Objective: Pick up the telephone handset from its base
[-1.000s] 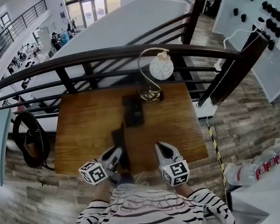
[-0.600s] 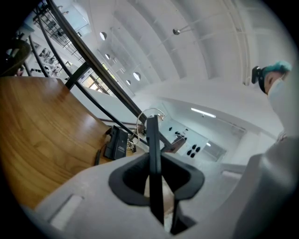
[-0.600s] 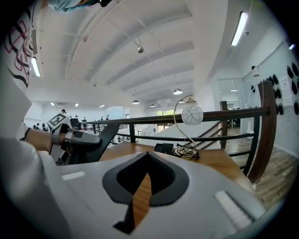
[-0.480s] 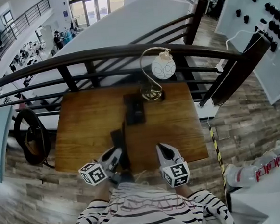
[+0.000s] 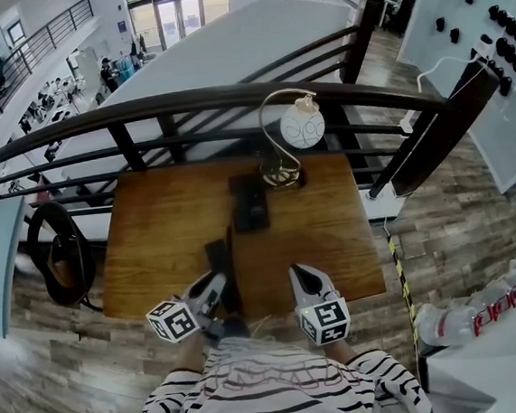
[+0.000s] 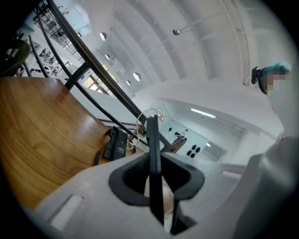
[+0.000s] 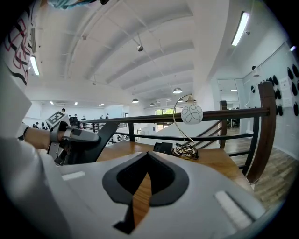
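Note:
The black telephone base [image 5: 248,202] lies on the wooden table [image 5: 160,229] in front of a globe lamp, and the left gripper view shows the base [image 6: 116,144] ahead. The black handset [image 5: 219,261] is off the base, over the table's near edge. My left gripper [image 5: 215,287] is shut on the handset [image 6: 152,140], which stands edge-on between the jaws. My right gripper [image 5: 300,273] hovers beside it at the near edge, shut and empty. In the right gripper view the jaws of the right gripper [image 7: 146,161] meet, the base [image 7: 163,148] is beyond them, and the left gripper [image 7: 77,140] is at the left.
A lamp with a white globe [image 5: 301,126] and a coiled cord stands at the table's far edge beside the base. A dark railing [image 5: 230,99] runs behind the table. A black bag [image 5: 59,256] sits on the floor to the left.

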The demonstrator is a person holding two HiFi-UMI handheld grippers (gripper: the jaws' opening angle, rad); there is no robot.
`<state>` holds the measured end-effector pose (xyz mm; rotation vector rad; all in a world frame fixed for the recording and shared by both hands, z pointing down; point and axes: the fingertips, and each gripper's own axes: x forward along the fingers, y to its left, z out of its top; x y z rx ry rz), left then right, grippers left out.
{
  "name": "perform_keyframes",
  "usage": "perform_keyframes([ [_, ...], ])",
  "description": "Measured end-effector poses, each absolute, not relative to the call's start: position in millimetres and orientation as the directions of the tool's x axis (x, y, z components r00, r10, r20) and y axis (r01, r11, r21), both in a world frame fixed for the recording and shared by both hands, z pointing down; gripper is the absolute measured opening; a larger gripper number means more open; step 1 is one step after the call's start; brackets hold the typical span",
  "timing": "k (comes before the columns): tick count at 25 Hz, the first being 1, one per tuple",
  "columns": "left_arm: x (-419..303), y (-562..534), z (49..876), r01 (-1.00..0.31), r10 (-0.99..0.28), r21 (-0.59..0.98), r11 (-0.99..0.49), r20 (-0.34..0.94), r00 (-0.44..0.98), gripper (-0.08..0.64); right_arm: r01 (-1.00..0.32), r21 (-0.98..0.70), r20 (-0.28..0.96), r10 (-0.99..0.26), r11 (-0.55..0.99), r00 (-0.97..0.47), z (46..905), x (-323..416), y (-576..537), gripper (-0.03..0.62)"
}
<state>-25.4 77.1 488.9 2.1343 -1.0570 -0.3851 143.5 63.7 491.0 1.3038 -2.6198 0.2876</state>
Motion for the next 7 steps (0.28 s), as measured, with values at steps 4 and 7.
perform_keyframes([
  [4,-27.4,75.6,487.2,-0.565,-0.784,0.718,-0.407,0.043,0.620,0.072,-0.800,-0.081,0.263,-0.762,0.594,-0.592,488.5,140.2,60.9,0.003],
  [7,-30.1,74.2,486.1,-0.562,-0.782,0.719,-0.408,0.042,0.622,0.072,-0.800,-0.075,0.263,-0.762,0.595,-0.592,486.3,136.6,58.5,0.002],
])
